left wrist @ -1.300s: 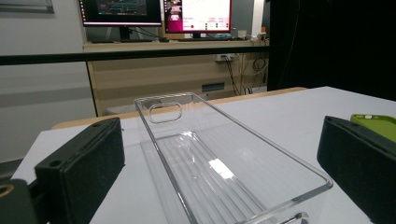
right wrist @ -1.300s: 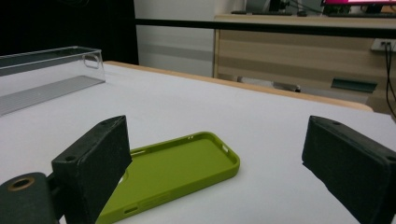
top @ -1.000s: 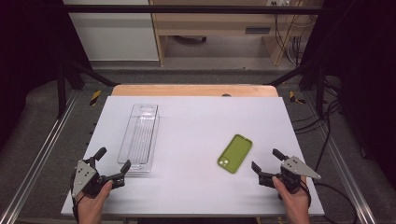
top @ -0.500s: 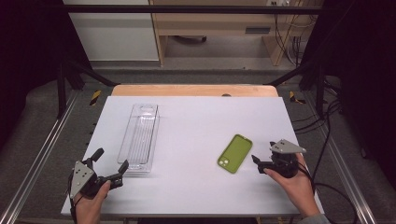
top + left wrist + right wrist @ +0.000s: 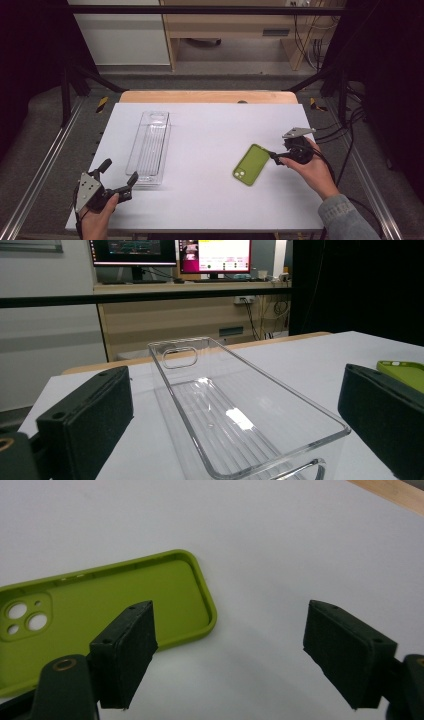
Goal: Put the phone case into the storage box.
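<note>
Since a second ago your right hand-held gripper [image 5: 274, 157] has travelled up the tabletop [image 5: 210, 125] to the far end of the green phone case [image 5: 251, 164], its jaws closing a little, nothing between them yet. The case lies open side up, right of the clear bin [image 5: 148, 148]. You're in the approach step (not a grasp); next, straddle the case's rim and close. Your left hand-held gripper [image 5: 118, 177] waits wide open, empty, at the bin's near end.

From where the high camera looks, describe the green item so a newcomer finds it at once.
On the white table, look right of the clear bin, near the right gripper. The phone case lies flat, open side up: the one lime-green thing, with camera cut-outs.
</note>
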Motion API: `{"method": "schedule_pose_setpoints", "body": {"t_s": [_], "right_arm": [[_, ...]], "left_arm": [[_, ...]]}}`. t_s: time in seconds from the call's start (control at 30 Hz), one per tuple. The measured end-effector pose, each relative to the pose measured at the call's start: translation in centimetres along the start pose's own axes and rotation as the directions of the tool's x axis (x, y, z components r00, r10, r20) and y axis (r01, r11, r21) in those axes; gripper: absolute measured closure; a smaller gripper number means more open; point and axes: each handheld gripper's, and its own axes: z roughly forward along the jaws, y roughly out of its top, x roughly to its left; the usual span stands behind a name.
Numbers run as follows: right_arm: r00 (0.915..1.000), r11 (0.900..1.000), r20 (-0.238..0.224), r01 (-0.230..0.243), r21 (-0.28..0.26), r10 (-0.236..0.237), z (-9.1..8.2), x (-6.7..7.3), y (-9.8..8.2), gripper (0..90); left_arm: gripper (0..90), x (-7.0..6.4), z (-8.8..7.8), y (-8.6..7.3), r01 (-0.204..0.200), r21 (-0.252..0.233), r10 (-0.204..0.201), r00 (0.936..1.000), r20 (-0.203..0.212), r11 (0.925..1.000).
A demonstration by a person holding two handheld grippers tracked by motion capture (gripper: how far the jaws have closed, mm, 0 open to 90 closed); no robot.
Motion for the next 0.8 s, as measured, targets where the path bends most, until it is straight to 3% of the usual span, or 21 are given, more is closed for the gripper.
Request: {"method": "schedule_pose_setpoints", "body": {"t_s": [0.23,0.5,0.8], "right_arm": [[0.9998,1.0,-0.018,-0.001,0.027,0.001,1.5,-1.0,1.5,34.7],[0.9981,1.0,-0.057,-0.022,0.016,0.023,2.7,-1.1,2.0,45.5],[0.9975,0.999,-0.071,0.012,0.039,-0.009,3.8,-0.8,3.1,55.7]], "left_arm": [[0.7,-0.2,0.1,0.0,0.0,0.001,0.0,0.9999,0.011,1.0],[0.6,-0.1,0.1,0.1,0.006,-0.003,-0.006,0.9999,0.012,1.0],[0.7,-0.2,0.1,0.1,0.004,-0.004,-0.004,0.9999,0.016,1.0]]}}
